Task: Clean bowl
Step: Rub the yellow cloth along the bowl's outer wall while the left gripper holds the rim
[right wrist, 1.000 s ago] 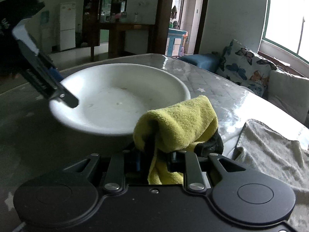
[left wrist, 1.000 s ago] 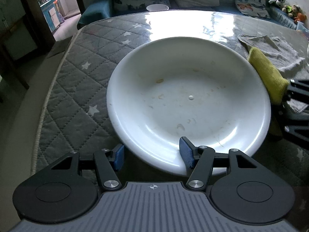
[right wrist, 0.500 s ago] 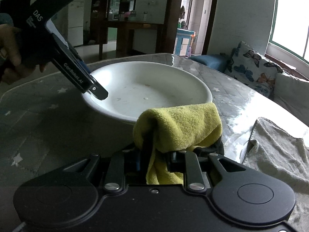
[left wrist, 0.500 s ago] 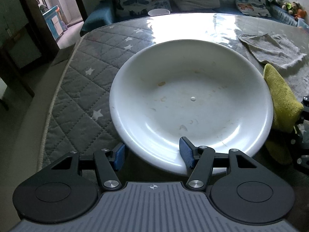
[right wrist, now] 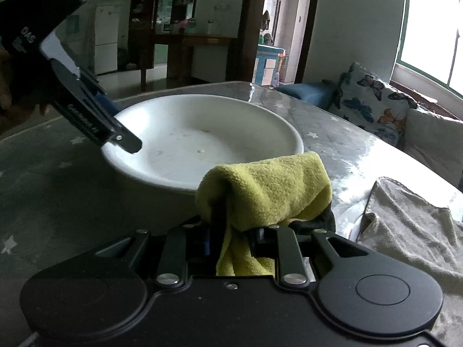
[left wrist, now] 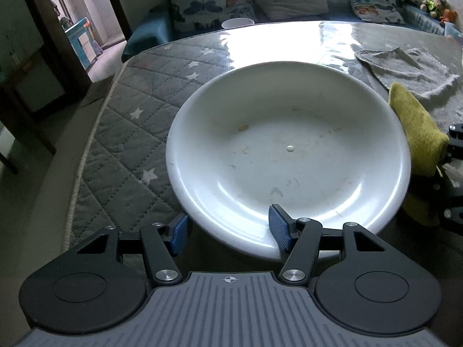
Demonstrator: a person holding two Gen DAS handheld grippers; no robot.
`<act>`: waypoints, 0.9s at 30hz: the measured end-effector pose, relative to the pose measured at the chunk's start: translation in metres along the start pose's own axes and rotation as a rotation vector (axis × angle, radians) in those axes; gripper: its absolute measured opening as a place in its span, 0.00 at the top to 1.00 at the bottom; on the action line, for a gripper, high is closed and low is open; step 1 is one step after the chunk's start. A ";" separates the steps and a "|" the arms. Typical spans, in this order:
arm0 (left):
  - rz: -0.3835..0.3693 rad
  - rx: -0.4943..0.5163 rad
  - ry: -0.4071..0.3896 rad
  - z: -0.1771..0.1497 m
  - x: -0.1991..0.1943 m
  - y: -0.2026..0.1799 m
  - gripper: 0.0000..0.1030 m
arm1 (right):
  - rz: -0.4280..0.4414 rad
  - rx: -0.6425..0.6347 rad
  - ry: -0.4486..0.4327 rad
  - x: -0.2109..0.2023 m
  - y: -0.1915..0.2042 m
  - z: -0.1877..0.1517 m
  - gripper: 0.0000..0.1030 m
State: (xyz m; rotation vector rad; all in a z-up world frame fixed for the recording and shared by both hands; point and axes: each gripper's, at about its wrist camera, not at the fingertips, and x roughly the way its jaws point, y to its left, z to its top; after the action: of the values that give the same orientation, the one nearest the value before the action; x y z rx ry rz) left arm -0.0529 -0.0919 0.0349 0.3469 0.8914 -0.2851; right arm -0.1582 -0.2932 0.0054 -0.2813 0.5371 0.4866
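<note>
The wide, shallow white ceramic bowl (left wrist: 289, 156) sits on the grey quilted table cover with white stars (left wrist: 130, 133), filling the centre of the left wrist view. The left gripper (left wrist: 228, 230) straddles the rim of the bowl at 6 o'clock: one blue pad is inside the bowl, the other is outside and below the rim, and the jaws are still apart, so the rim is not yet clamped. The right gripper (right wrist: 234, 231) is closed on a folded yellow-green microfibre cloth (right wrist: 266, 185), which stands just beside the rim at about 3 o'clock in the left view, not touching the inside yet. Small brownish food marks (left wrist: 242, 127) lie around the middle of the bowl and towards 10 o'clock. A crumpled grey towel (left wrist: 405, 69) rests on the table at 1 o'clock, apart from the bowl. To do this step well, I think the left fingers should first close firmly on the rim so that the bowl cannot slide, then the cloth should come over the edge and press flat on the stains, wiping in circles from the centre outwards.
</note>
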 end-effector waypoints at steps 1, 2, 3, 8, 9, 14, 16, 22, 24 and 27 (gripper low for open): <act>0.001 0.002 -0.001 0.000 0.000 0.000 0.41 | -0.003 -0.002 0.000 0.001 -0.002 0.001 0.76; 0.002 0.003 -0.002 0.000 0.000 0.000 0.41 | -0.005 -0.004 0.001 0.003 -0.004 0.001 0.76; 0.002 0.003 -0.002 0.000 0.000 0.000 0.41 | -0.007 -0.005 0.001 0.004 -0.006 0.001 0.76; 0.001 0.005 -0.002 0.000 0.000 0.000 0.41 | -0.019 -0.021 0.005 0.013 -0.017 0.006 0.76; 0.000 0.005 -0.001 0.000 0.000 0.000 0.41 | -0.020 -0.022 0.006 0.015 -0.019 0.007 0.76; 0.001 0.006 0.000 0.000 0.000 0.000 0.41 | -0.022 -0.041 0.008 0.024 -0.032 0.011 0.76; 0.002 0.006 0.003 0.000 -0.001 0.000 0.41 | -0.026 -0.047 0.009 0.028 -0.036 0.013 0.76; 0.004 0.007 0.005 0.000 -0.001 0.000 0.40 | -0.028 -0.036 0.004 0.038 -0.047 0.016 0.76; 0.006 0.011 0.006 0.001 -0.001 -0.001 0.39 | -0.029 -0.029 0.002 0.037 -0.045 0.015 0.76; 0.006 0.011 0.007 0.001 -0.002 -0.001 0.39 | -0.028 -0.025 0.001 0.034 -0.042 0.013 0.76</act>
State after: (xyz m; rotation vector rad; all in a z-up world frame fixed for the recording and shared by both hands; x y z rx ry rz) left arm -0.0536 -0.0931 0.0367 0.3606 0.8961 -0.2833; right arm -0.1059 -0.3112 0.0030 -0.3127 0.5279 0.4661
